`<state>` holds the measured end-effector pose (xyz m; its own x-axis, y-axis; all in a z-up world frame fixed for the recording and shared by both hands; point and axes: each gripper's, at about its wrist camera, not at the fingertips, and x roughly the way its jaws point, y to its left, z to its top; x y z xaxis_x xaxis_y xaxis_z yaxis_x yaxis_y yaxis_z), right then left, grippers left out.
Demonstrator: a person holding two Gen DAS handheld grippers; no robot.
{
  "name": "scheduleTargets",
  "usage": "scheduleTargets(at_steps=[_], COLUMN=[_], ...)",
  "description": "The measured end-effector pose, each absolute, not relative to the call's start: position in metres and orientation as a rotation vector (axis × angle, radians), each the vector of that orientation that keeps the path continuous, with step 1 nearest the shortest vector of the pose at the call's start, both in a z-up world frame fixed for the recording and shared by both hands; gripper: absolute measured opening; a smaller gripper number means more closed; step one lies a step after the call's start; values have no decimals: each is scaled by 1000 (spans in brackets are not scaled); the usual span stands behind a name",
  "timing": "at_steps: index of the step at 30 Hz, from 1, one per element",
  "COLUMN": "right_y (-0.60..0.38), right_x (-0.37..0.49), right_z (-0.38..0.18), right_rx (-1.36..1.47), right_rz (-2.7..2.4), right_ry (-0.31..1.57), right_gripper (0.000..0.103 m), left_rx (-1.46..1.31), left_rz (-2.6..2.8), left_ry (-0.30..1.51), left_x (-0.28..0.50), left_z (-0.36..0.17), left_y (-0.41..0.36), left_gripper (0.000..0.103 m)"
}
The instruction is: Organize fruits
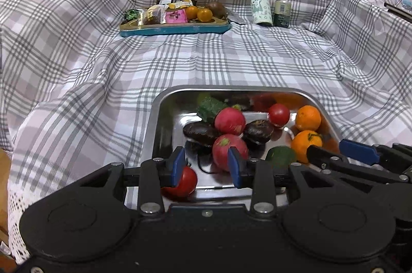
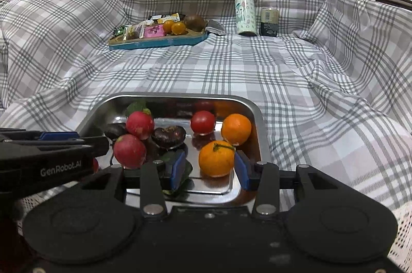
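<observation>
Two radishes crowd chestnuts in the steel tray.

Right tool straddles near orange in steel tray, contact unclear.

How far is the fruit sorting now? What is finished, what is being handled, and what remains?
Done: two small oranges and a brown fruit lie on the blue tray. In hand: nothing gripped; the right gripper brackets an orange, the left gripper hovers open. Left: radishes, tomatoes, oranges in the steel tray.
</observation>
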<state>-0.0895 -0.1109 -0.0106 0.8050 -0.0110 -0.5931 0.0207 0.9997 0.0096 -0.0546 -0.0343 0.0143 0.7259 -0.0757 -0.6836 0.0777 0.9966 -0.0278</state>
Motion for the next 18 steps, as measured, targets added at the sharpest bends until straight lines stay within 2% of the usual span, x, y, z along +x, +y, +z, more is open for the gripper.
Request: scheduleTargets(at_steps=[18], right_y=[-110], right_x=[-99], right_z=[-18], right_rx=[0], right_rz=[-38], right_ry=[574], right_gripper=[44], left_rx=[-10], left_rz=[-52], left_ry=[659], left_x=[-71], left_z=[4], left_y=[-25], left_gripper=[45])
